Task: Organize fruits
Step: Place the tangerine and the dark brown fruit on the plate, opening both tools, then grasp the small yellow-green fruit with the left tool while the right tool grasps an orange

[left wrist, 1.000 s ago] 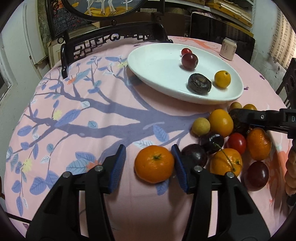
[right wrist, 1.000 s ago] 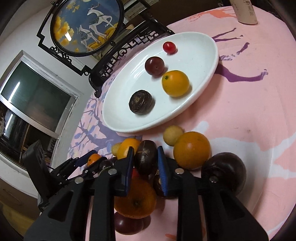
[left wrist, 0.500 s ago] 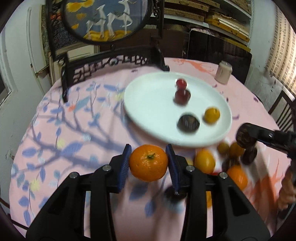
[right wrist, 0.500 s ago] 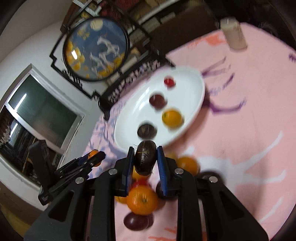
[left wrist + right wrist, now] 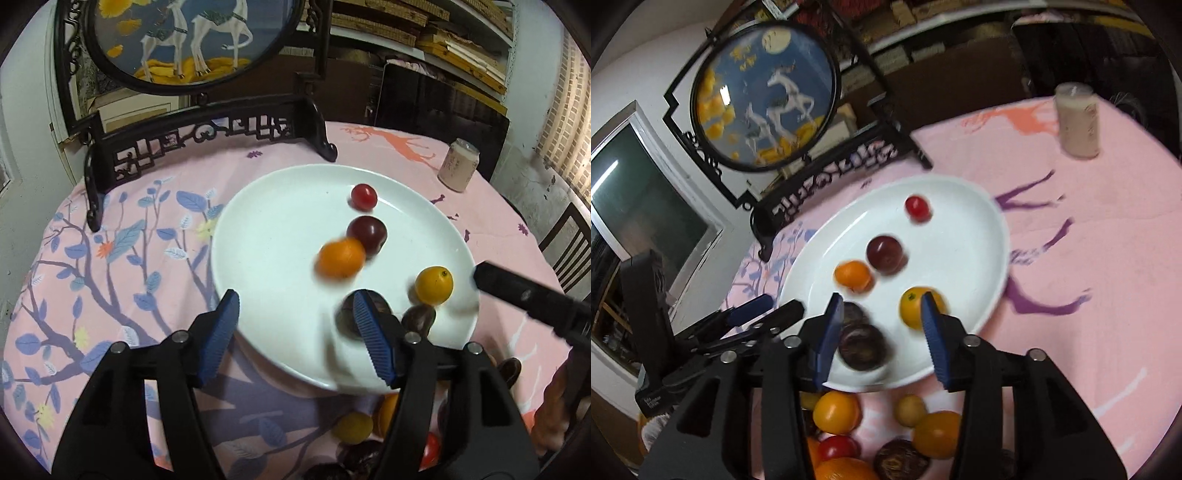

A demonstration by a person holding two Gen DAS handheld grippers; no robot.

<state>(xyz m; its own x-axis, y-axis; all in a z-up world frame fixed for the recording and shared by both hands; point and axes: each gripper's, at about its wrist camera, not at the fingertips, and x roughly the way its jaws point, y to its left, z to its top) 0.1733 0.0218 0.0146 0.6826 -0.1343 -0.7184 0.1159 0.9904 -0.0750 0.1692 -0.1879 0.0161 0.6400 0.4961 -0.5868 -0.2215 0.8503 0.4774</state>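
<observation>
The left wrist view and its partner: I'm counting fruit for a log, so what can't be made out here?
- Left wrist view: the loose fruit pile is covered by the left gripper and cut by the bottom edge.
- Left wrist view: the orange on the white plate is blurred; resting or rolling is unclear.
- Right wrist view: the right gripper hides part of the dark fruit and the pile.

No readable text from either of my cameras.

The jar (image 5: 1078, 122) at the far edge of the tabletop carries a label too blurred for me to read, and a small white marking on the body of my left tool (image 5: 657, 400) is too tiny to make out.
</observation>
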